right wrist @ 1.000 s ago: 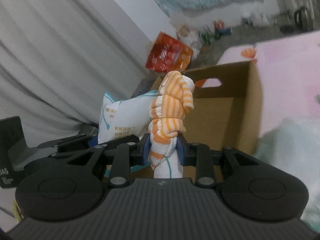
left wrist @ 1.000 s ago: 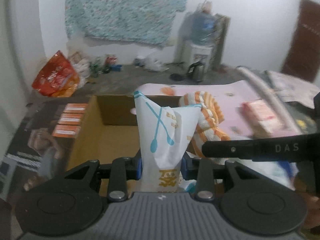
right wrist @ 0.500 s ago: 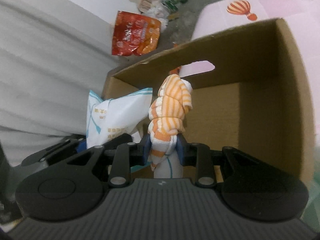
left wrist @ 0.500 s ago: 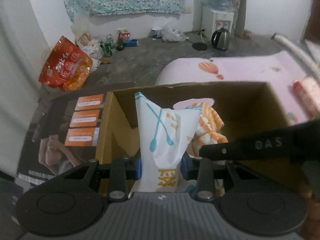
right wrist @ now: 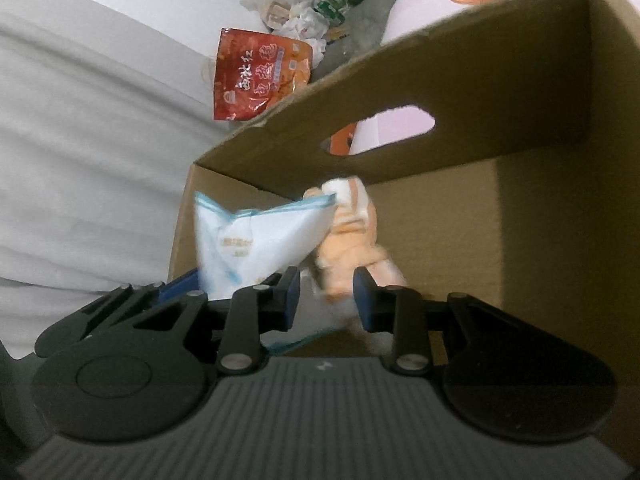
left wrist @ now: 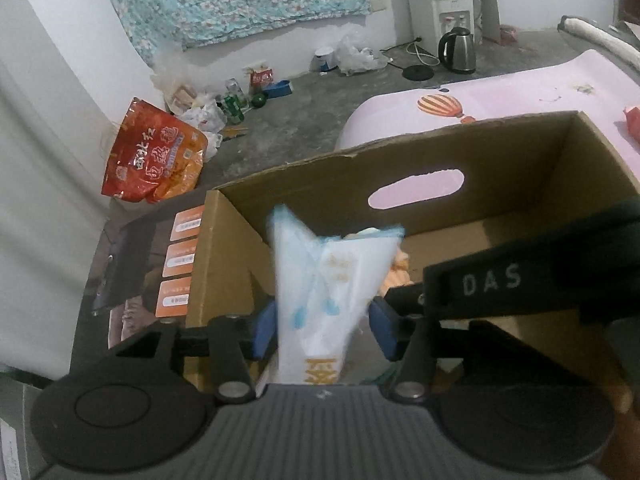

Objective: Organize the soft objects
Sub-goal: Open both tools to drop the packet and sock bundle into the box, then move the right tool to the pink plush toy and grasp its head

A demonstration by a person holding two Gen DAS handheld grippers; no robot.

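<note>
Both grippers are above the open cardboard box, which also shows in the right wrist view. My left gripper has its jaws spread; the white and blue soft pack sits blurred between them, loose from the pads. My right gripper is also spread; the orange striped soft toy is blurred between its pads, free of them. The pack also shows in the right wrist view, left of the toy. The right gripper's black body crosses the left wrist view.
A red snack bag lies on the concrete floor beyond the box. A pink mat with a balloon print lies behind the box. A kettle and a water dispenser stand by the far wall. A grey curtain hangs at left.
Both grippers have gone down into the box and opened. The pack and the striped toy have come loose from the pads and are blurred, dropping.
</note>
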